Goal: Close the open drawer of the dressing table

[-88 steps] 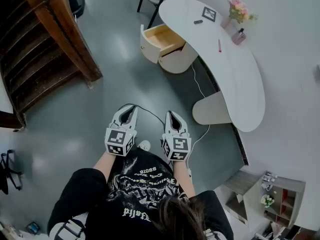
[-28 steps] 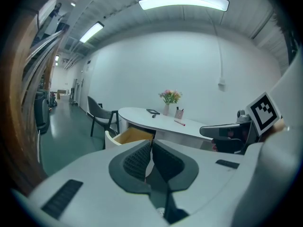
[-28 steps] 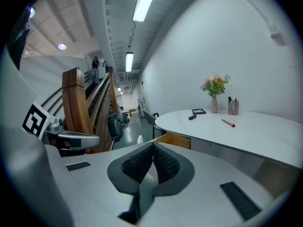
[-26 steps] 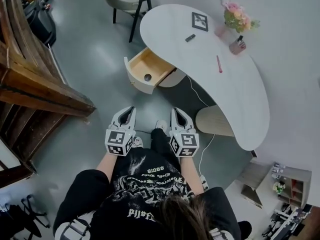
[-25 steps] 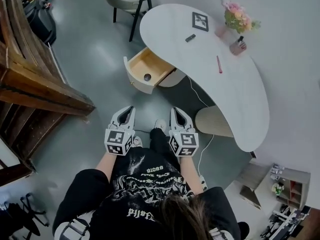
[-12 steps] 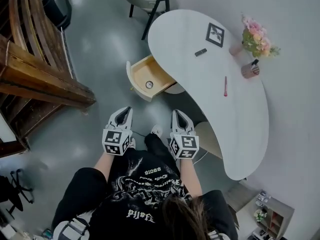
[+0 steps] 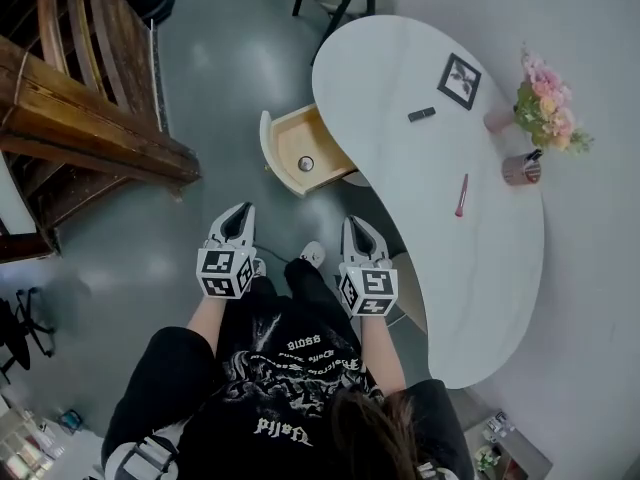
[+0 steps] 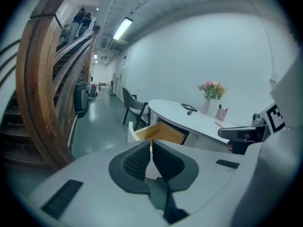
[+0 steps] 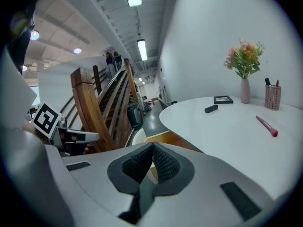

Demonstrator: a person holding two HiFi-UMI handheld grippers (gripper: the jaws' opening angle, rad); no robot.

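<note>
The person has walked up to the dressing table. A few seconds back it sat far off at 1 o'clock; now its open drawer lies near, at 1 o'clock of the left gripper and 11 o'clock of the right gripper. The drawer is pulled fully out toward 9 o'clock from under the white top, with a small round object on its wooden floor.

Both grippers have stayed side by side in front of the body, neither touching the drawer. Each has its jaws pressed together with nothing between them.

The approach looks nearly done, and the closing itself has not begun. I judge the next move to be a push on the curved white drawer front toward 3 o'clock; closed jaws suit that.
</note>
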